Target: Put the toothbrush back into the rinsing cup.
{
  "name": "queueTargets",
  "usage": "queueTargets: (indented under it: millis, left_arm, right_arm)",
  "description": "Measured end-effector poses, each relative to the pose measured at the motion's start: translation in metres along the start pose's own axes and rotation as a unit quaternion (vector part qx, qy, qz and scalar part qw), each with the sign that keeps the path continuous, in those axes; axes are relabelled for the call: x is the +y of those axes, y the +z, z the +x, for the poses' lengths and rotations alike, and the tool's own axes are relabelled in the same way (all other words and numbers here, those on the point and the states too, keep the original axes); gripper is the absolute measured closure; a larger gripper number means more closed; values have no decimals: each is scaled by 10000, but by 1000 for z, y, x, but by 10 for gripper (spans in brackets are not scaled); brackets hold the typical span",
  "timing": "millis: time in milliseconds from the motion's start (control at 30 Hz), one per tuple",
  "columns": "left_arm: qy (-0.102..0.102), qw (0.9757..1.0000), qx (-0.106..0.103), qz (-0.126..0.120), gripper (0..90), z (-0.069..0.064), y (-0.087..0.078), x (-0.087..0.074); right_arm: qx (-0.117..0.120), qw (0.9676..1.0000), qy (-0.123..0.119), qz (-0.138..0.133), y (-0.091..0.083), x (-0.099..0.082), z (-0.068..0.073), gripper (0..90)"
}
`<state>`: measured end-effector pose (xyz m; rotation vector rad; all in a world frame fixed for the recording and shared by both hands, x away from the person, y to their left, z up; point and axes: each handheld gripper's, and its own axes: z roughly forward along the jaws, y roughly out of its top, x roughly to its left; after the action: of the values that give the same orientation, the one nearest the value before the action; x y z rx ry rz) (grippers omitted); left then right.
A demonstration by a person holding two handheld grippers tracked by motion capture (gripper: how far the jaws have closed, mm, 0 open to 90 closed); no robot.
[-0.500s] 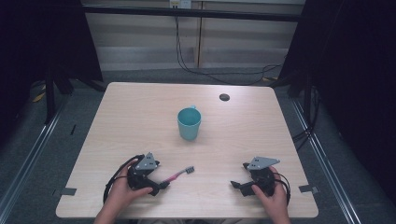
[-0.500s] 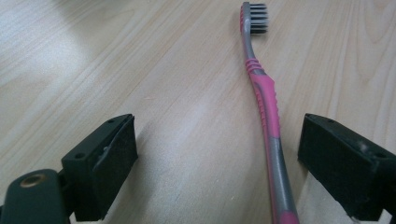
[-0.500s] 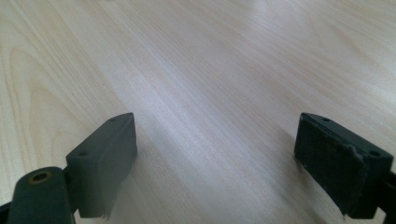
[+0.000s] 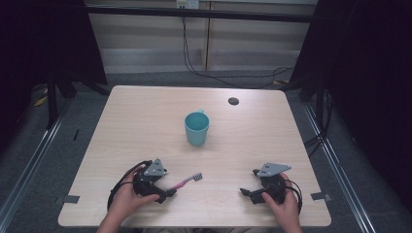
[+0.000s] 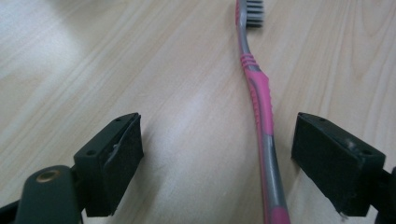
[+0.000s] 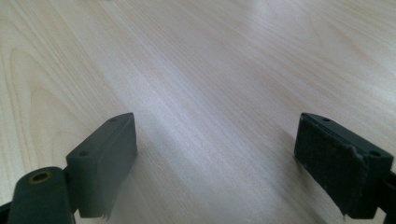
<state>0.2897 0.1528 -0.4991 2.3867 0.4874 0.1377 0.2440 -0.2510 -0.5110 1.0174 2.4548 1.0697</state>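
The pink toothbrush lies flat on the table, its handle between the wide-open jaws of the left tool, nearer one jaw and untouched by either. The right tool rests apart on bare wood, jaws spread with nothing between them, and a teal cup stands farther back at mid-table.

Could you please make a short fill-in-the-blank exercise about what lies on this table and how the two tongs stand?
1. The toothbrush lies between the jaws of the ____ tongs, which do not press on it.
2. The handle of the toothbrush is mostly ____ in colour.
3. The cup in the middle of the table stands ____, with its mouth facing up.
4. The right tongs have their jaws ____, with bare wood between them.

Missing words: left; pink; upright; open
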Motion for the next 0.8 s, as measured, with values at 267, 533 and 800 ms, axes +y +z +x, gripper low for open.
queueTargets:
  millis: [267, 533, 800]
  left_arm:
    - [74, 9981, -170, 584, 281, -2, -3, 14]
    - [138, 9949, -213, 973, 377, -6, -1, 27]
    - [170, 9904, -329, 1329, 454, -5, -1, 36]
  right_arm:
    - [0, 10000, -1, 0, 0, 0, 0, 126]
    - [1, 10000, -1, -1, 0, 0, 0, 126]
    - [1, 10000, -1, -1, 0, 0, 0, 126]
